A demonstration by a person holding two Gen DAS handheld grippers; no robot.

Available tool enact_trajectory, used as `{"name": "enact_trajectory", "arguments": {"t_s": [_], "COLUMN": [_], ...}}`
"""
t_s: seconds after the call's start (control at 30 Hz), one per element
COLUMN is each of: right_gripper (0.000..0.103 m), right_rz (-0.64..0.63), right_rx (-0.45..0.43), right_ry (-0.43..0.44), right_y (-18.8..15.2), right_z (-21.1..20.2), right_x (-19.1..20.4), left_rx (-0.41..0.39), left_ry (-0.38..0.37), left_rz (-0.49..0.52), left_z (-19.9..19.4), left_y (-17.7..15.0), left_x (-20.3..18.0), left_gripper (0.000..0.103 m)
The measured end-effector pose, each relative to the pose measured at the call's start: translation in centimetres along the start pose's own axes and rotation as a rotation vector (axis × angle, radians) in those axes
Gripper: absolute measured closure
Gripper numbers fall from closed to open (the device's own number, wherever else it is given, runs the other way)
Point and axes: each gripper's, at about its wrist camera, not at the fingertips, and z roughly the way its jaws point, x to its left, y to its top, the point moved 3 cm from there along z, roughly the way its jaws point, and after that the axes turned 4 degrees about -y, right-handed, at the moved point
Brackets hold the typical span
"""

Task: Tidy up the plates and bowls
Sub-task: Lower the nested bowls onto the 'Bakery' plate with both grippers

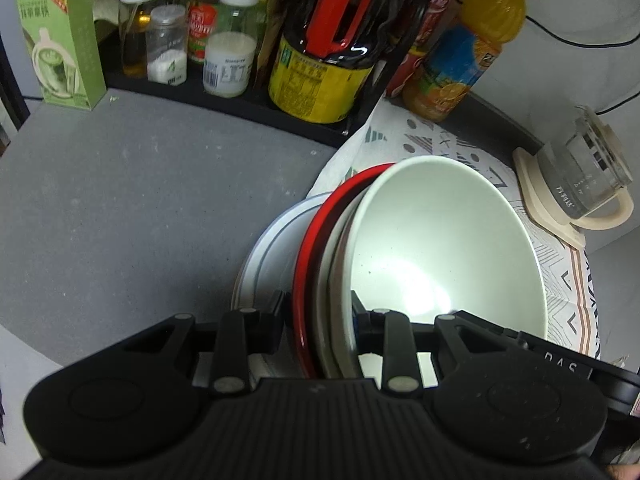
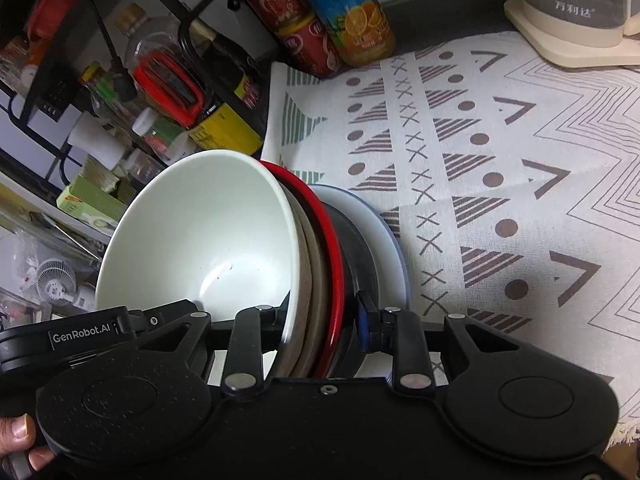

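Stacked dishes, white bowl innermost, are gripped by the rims at lower centre by left claw and right claw, apparently tilted above the table.

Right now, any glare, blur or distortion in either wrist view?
Left wrist: bright glare patch inside the white bowl, fisheye curves the counter edge, bottles at the back slightly soft. Right wrist: faint highlight in the bowl, patterned cloth sharp, rack clutter on the left dim.

Home kitchen counter; condiment bottles on rack; kettle; patterned cloth
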Motion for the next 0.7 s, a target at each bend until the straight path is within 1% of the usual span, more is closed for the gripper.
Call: {"name": "enact_trajectory", "arguments": {"t_s": [0.13,0.33,0.4,0.47,0.6,0.63,0.67,0.7], "right_gripper": [0.075,0.073,0.069,0.065,0.065,0.064,0.062,0.058], "right_rz": [-0.018,-0.030,-0.028,-0.053,-0.074,-0.074,-0.073,-0.069], "right_rx": [0.024,0.024,0.022,0.004,-0.015,-0.024,-0.034,-0.043], "right_ry": [-0.012,-0.001,0.008,0.014,0.007,0.006,0.005,0.003], "right_y": [0.0,0.4,0.5,0.6,0.7,0.8,0.8,0.8], "right_z": [0.6,0.8,0.8,0.7,0.3,0.0,-0.2,-0.6], "right_x": [0.0,0.5,0.6,0.9,1.1,1.1,1.0,0.9], "left_rx": [0.013,0.021,0.025,0.019,-0.008,-0.015,-0.020,-0.023], "left_ry": [0.009,0.028,0.036,0.044,0.043,0.044,0.042,0.045], "left_rz": [-0.005,-0.015,-0.021,-0.014,0.004,0.014,0.020,0.023], "left_z": [0.5,1.0,1.0,1.0,0.6,0.5,0.3,0.2], "left_y": [-0.1,0.1,0.1,0.2,0.5,0.7,0.8,1.0], "left_x": [0.1,0.5,0.6,0.6,0.3,0.2,0.1,0.0], "left_gripper": [0.074,0.074,0.074,0.074,0.072,0.071,0.070,0.069]}}
